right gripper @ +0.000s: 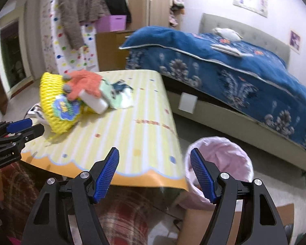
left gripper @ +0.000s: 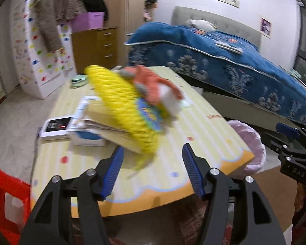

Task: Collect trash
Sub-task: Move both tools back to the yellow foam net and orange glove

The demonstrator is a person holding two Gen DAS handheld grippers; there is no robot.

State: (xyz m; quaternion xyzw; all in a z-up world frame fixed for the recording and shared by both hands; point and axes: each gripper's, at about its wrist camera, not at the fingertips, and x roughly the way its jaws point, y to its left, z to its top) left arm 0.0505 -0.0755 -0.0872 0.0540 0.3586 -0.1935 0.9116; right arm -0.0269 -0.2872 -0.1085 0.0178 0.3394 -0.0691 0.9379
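A yellow foam net (left gripper: pixel 120 102) (right gripper: pixel 53 110) with a blue-green sticker lies on the striped yellow table (left gripper: pixel 193 132) (right gripper: pixel 132 126). An orange glove (left gripper: pixel 153 85) (right gripper: pixel 85 81) and a white block (right gripper: pixel 93 101) rest on it, with a pale green cloth (right gripper: pixel 120 96) beside them. My left gripper (left gripper: pixel 153 149) hangs open just before the net's loose tail, its pads apart from it. My right gripper (right gripper: pixel 154 151) is open and empty over the table's near corner. A bin with a pink liner (right gripper: pixel 244 153) (left gripper: pixel 253 140) stands on the floor beside that corner.
A stack of papers on a white box (left gripper: pixel 87 126) and a green bowl (left gripper: pixel 78 80) share the table. A bed with a blue cover (left gripper: pixel 214 57) stands behind, a wooden drawer unit (left gripper: pixel 98 47) at the back. A red stool (left gripper: pixel 6 194) is at the left; a cardboard box (right gripper: pixel 204 224) lies below the bin.
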